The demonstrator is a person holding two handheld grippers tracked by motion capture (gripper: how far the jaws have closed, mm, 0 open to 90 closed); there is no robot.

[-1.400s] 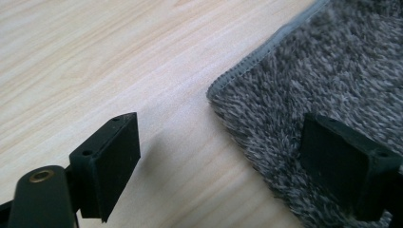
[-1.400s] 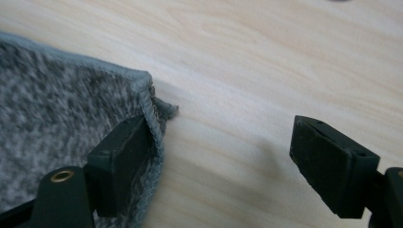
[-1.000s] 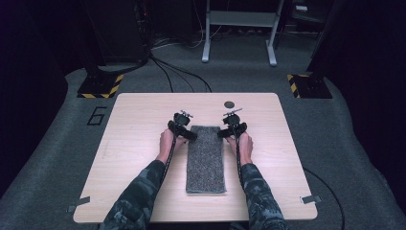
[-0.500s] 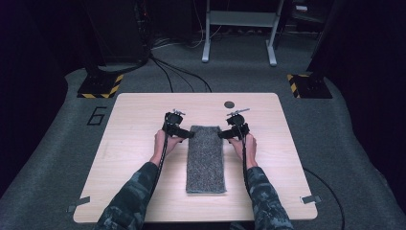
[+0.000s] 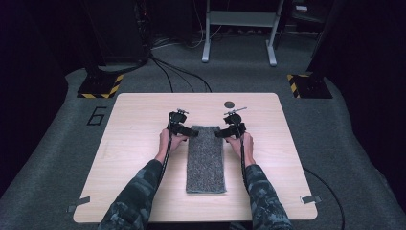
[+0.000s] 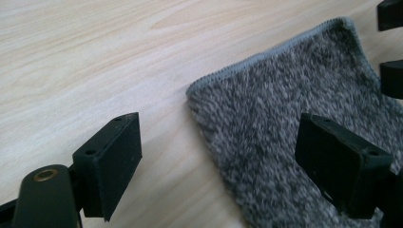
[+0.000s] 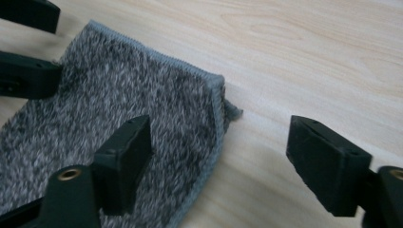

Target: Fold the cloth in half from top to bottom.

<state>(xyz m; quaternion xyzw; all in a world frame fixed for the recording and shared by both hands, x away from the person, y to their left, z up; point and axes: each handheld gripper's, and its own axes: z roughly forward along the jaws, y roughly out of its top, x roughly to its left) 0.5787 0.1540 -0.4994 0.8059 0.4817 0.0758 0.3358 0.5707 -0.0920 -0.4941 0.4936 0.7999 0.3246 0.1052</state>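
Observation:
A folded grey towel (image 5: 206, 158) lies lengthwise on the middle of the wooden table (image 5: 139, 143). My left gripper (image 5: 188, 131) is open at its far left corner. In the left gripper view this gripper (image 6: 223, 156) straddles the towel's (image 6: 280, 118) edge, with one jaw over the pile and the other over bare wood. My right gripper (image 5: 221, 133) is open at the far right corner. Its jaws have just been closing. In the right gripper view this gripper (image 7: 223, 156) has the hemmed corner (image 7: 216, 90) between its jaws, and the pads do not press on it.
A small dark disc (image 5: 229, 104) lies on the table beyond the right gripper. Strips of tape (image 5: 78, 204) mark the table's near corners. Cables (image 5: 177, 72) and a metal stand (image 5: 239, 28) are on the carpet behind the table.
Both hands have stayed at the towel's far corners with only slight shifts. The towel lies as before.

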